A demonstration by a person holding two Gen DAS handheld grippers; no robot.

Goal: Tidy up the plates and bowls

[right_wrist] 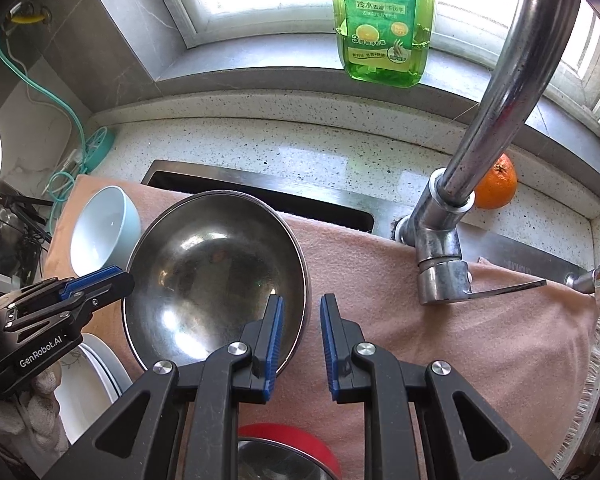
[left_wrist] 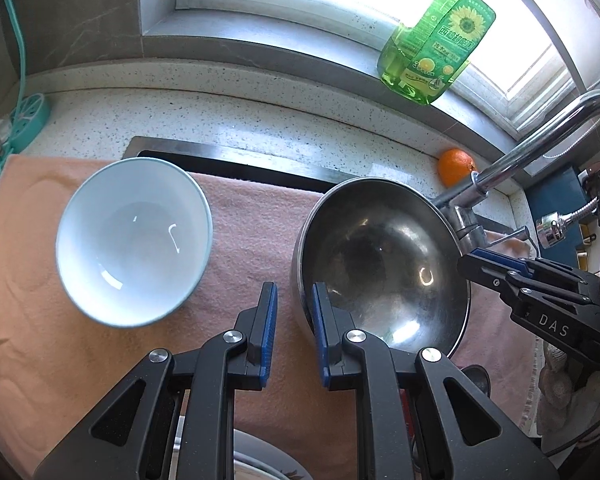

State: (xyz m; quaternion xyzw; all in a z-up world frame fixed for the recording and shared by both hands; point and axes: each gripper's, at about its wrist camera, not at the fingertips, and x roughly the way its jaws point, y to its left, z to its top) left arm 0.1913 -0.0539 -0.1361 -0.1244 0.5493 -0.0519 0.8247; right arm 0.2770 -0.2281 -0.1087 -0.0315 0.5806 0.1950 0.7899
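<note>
Both claws are on the steel bowl [left_wrist: 380, 268] now. The left claw [left_wrist: 294, 304] straddles its near-left rim, one blue pad inside, one outside, jaws narrowed onto the thin wall. The right claw [right_wrist: 300, 320] does the same at the near-right rim, gripping that edge. The bowl looks tipped, its near side up, over the pink towel [left_wrist: 60, 340] draped across the sink.

The danger as I see it: smooth steel, a thin lip, two small pinches. If one hand pulls ahead of the other, the rim could twist out and the bowl drop. Just left sits the pale blue bowl [left_wrist: 134, 240], close enough to be knocked. On the far right the faucet [right_wrist: 440, 248] stands near the right claw's path, and white plates [right_wrist: 88, 392] wait at the near edge, right under any slip.
</note>
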